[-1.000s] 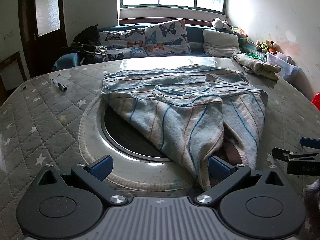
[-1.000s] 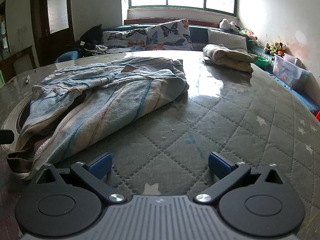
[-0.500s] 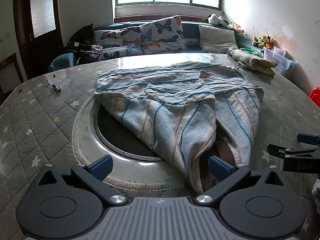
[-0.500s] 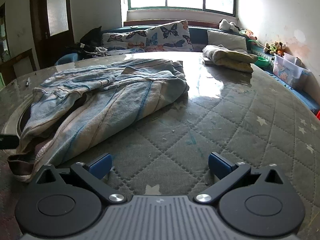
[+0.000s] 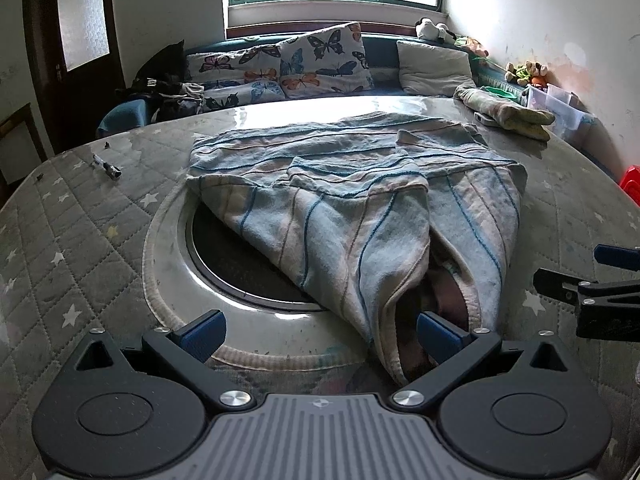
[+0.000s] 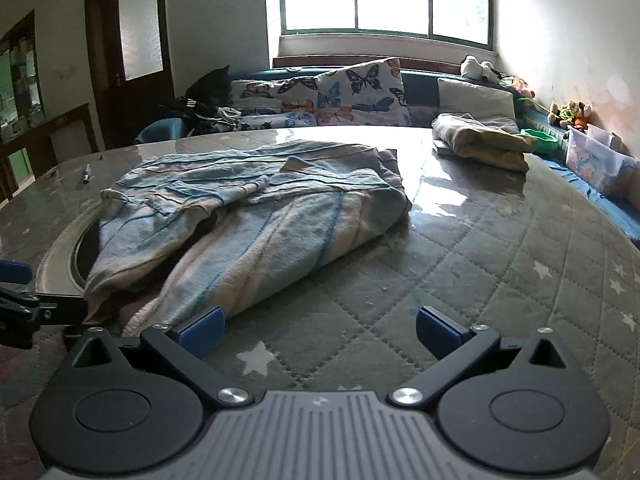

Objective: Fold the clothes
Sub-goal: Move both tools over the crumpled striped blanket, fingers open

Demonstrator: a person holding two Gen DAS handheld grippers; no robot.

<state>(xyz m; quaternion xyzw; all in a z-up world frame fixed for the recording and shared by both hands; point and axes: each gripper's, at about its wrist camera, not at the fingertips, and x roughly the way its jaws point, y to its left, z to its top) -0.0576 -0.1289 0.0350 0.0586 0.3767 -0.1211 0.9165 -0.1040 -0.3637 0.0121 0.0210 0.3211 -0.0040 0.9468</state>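
Observation:
A light blue striped garment (image 5: 352,184) (image 6: 256,208) lies rumpled across the round quilted table (image 5: 80,240), its near end draped over a dark round inset (image 5: 240,264). My left gripper (image 5: 320,330) is open just before the garment's near hem, the right blue pad (image 5: 436,334) close to the folded edge. My right gripper (image 6: 320,330) is open over bare quilted cover (image 6: 480,264), its left pad (image 6: 200,332) beside the garment's near corner. Each gripper shows at the edge of the other's view (image 5: 592,292) (image 6: 24,300).
A folded beige and yellow cloth (image 5: 508,110) (image 6: 480,140) rests at the table's far right. A marker pen (image 5: 106,167) lies far left. Behind are a couch with butterfly pillows (image 5: 320,60), a clear storage box (image 6: 596,160) and soft toys along the right wall.
Both grippers have dropped a little lower and closer to the garment's near edge. The garment itself has not moved. Both stay open.

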